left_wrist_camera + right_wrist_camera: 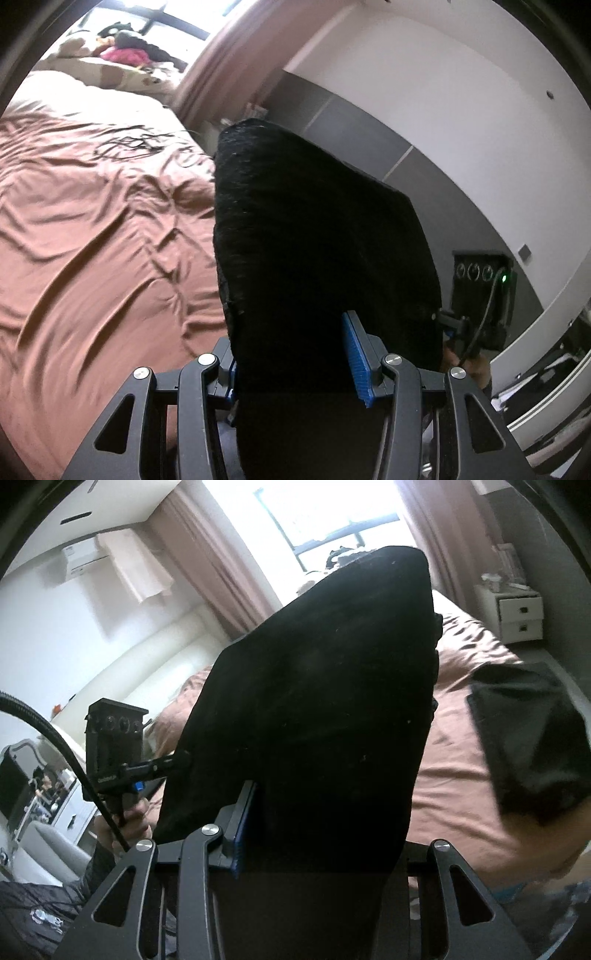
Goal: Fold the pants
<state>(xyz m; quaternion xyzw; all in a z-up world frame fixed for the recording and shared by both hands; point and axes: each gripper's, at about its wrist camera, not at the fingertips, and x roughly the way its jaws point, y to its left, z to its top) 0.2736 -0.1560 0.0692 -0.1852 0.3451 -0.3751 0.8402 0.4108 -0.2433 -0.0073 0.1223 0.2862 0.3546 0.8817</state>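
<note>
Left wrist view: the black pants (317, 236) fill the middle, a thick, matte, slightly fuzzy slab of cloth rising up and away from the left gripper (295, 354), lifted clear above the bed (96, 221). The left gripper is clamped on the pants: the cloth runs between its blue ribbed pads (356, 358), one pad showing on the right of the fabric, the other mostly hidden on the left. The bed's brown sheet lies wrinkled to the left of the pants. Past the pants' right edge the right gripper (448, 321) shows side-on, its tip at the cloth.

Right wrist view: the pants (317, 709) again stand as a broad dark panel, speckled with lint, held up over the bed (458, 760). The right gripper (321, 834) is clamped on the pants; only its left blue pad shows against the fabric. The left gripper (181, 758) grips the pants' left edge. Right of the pants, a folded dark garment (528, 742) lies on the bed.
</note>
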